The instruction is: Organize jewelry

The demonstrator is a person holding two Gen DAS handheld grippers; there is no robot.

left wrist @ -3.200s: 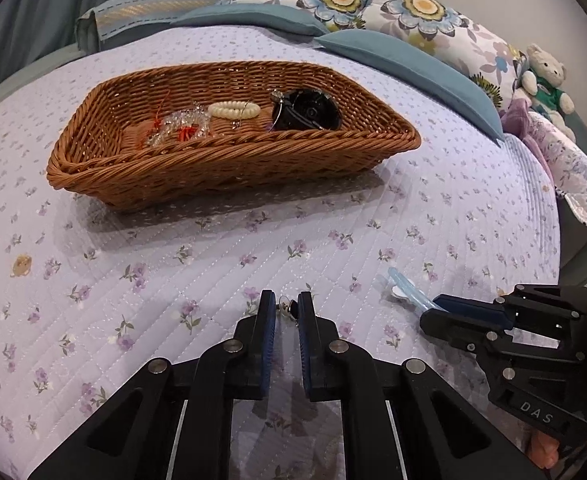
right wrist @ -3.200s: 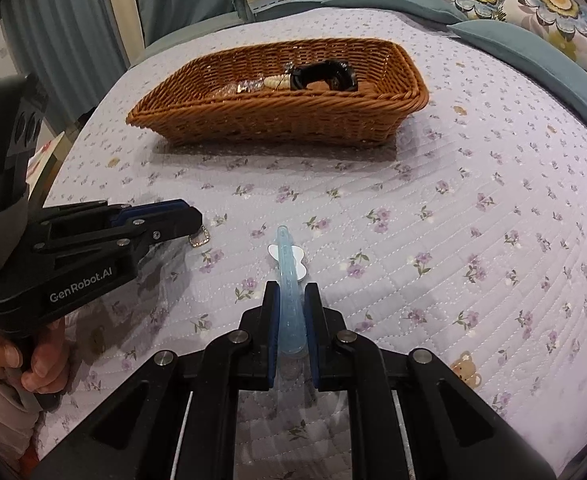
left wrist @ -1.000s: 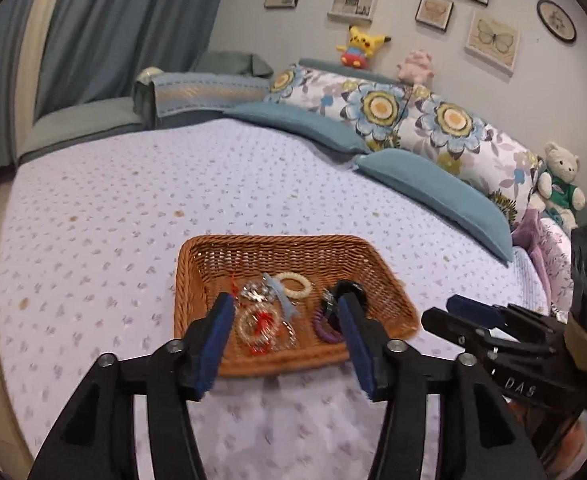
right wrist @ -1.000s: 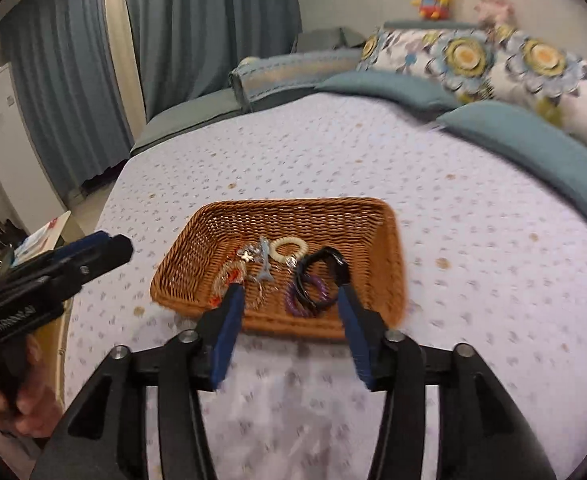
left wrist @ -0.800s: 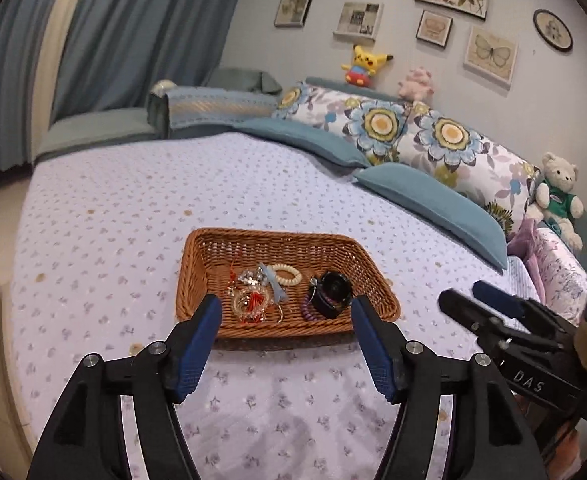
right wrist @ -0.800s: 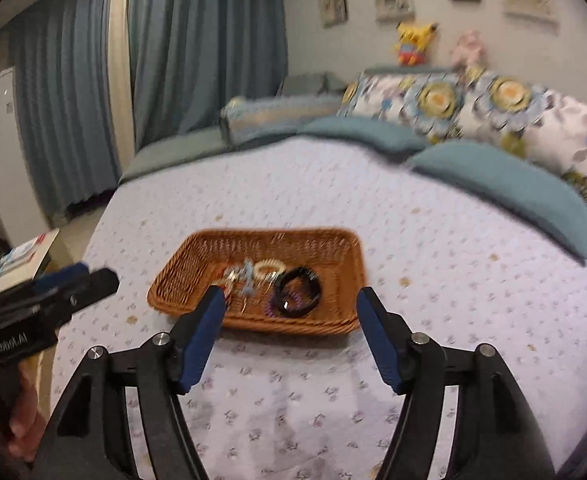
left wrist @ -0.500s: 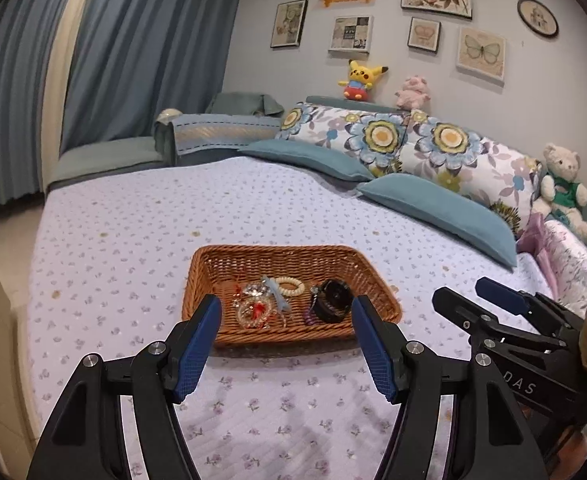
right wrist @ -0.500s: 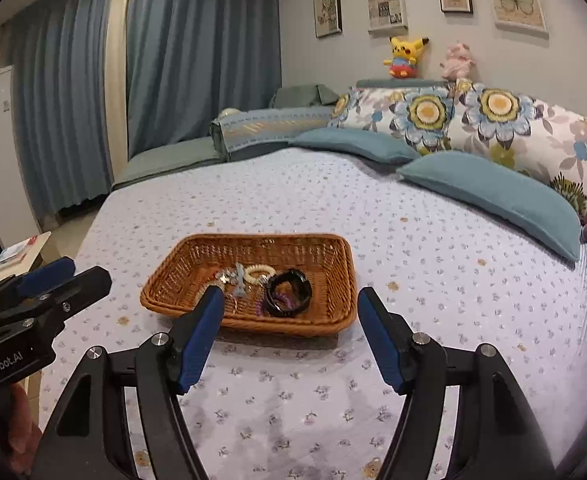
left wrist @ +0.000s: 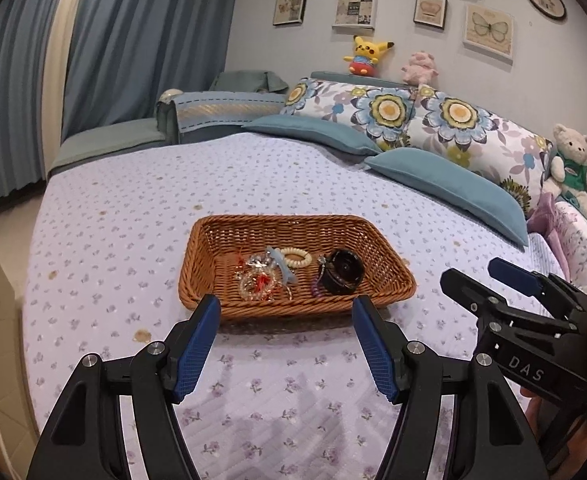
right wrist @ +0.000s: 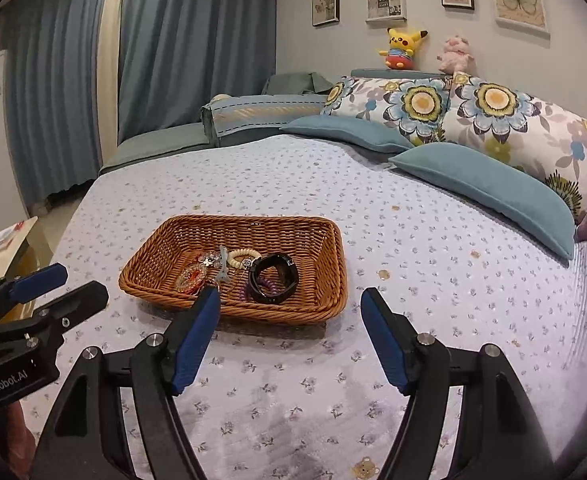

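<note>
A brown wicker basket (left wrist: 389, 254) (right wrist: 335, 256) sits on the lilac flowered bedspread. Inside lie a black bangle (left wrist: 343, 270) (right wrist: 273, 278), a cream bead bracelet (left wrist: 295, 258) (right wrist: 243, 257), a light blue hair clip (left wrist: 283, 266) (right wrist: 223, 266), a clear and red beaded piece (left wrist: 255, 282) (right wrist: 189, 278) and a purple coil (right wrist: 245, 290). My left gripper (left wrist: 285, 346) is wide open and empty, held back from the basket above the bedspread. My right gripper (right wrist: 289, 338) is also wide open and empty. Each gripper shows in the other's view, the right one (left wrist: 505, 280) and the left one (right wrist: 49, 284).
Blue pillows (left wrist: 445, 188) and flowered cushions (left wrist: 413, 114) line the far side of the bed. A teddy bear (left wrist: 573, 168) sits at the right, plush toys (left wrist: 367, 54) on the headboard. Blue curtains (right wrist: 165, 40) hang at the left. A low table (right wrist: 1, 248) stands left of the bed.
Both grippers opened after holding small pieces at the bedspread, and the blue hair clip now lies in the basket. In the last second both pulled back and up from the basket.
</note>
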